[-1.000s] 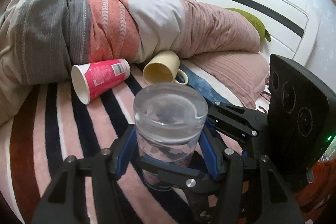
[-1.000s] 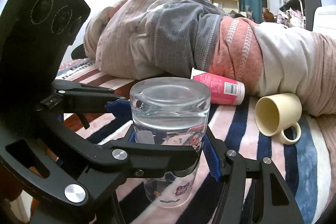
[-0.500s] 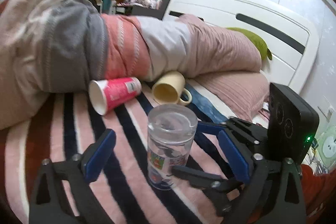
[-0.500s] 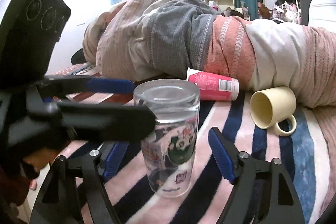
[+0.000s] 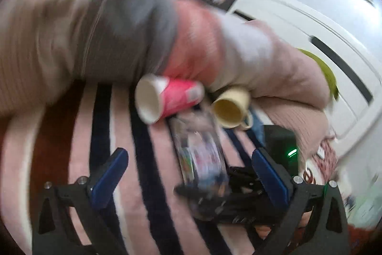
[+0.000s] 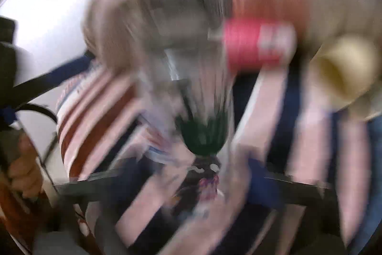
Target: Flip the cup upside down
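The clear glass cup (image 5: 199,157) with cartoon stickers stands upside down on the striped blanket (image 5: 71,149), blurred by motion. My left gripper (image 5: 191,181) is open, its blue pads (image 5: 108,177) wide apart on either side of the cup and not touching it. In the right wrist view the cup (image 6: 198,116) is a blurred shape in the middle. My right gripper (image 6: 191,185) looks open, its fingers smeared, set back from the cup. The right gripper's black body (image 5: 241,197) shows behind the cup in the left wrist view.
A pink paper cup (image 5: 167,99) and a cream mug (image 5: 230,106) lie on their sides beyond the glass, against a rolled duvet (image 5: 119,23). A white headboard (image 5: 322,40) and a pink pillow (image 5: 298,121) are at the right.
Both grippers opened and let go of the glass, then pulled back from it. The glass stays upside down on the blanket. Both views now blur with fast motion.
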